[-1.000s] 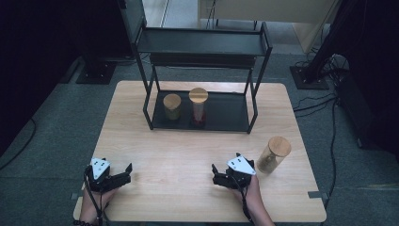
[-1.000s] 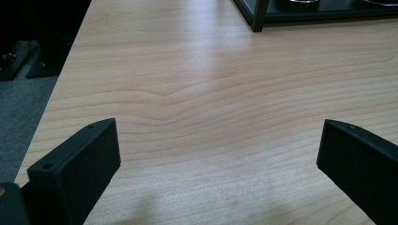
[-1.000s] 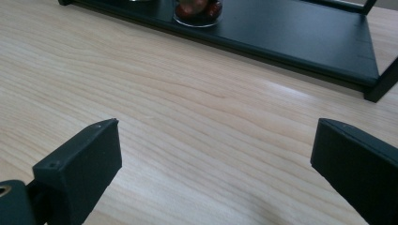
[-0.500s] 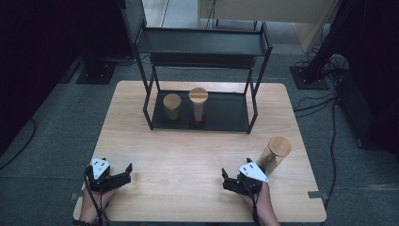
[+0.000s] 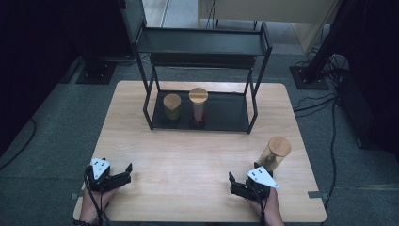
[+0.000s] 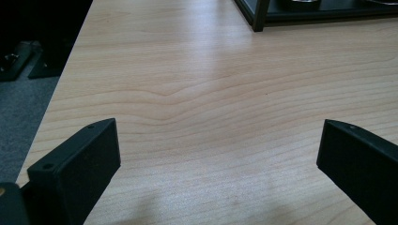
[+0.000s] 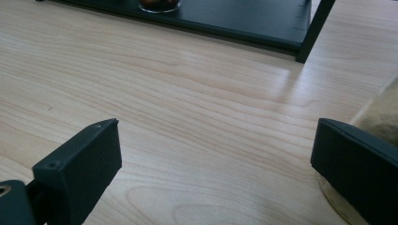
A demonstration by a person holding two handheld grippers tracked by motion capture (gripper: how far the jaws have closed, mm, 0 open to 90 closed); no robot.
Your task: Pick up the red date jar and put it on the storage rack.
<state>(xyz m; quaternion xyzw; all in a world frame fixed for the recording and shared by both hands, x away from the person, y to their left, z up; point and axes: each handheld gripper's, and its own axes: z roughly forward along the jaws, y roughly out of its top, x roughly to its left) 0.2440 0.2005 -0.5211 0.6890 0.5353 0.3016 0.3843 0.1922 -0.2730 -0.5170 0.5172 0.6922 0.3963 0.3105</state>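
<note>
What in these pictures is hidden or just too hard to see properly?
- Jar beside the right gripper: in the right gripper view the picture's edge and a jaw cut off most of it.
- Two jars on the rack: contents too small and dim in the high view.
- Rack's top shelf: its surface is dark in the high view.

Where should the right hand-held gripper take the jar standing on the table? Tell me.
Grip the jar around its glass body below the wooden lid, coming in level from the near-left, where the open right hand-held gripper sits. It stands upright and round, so opposite sides suit the jaws.
</note>
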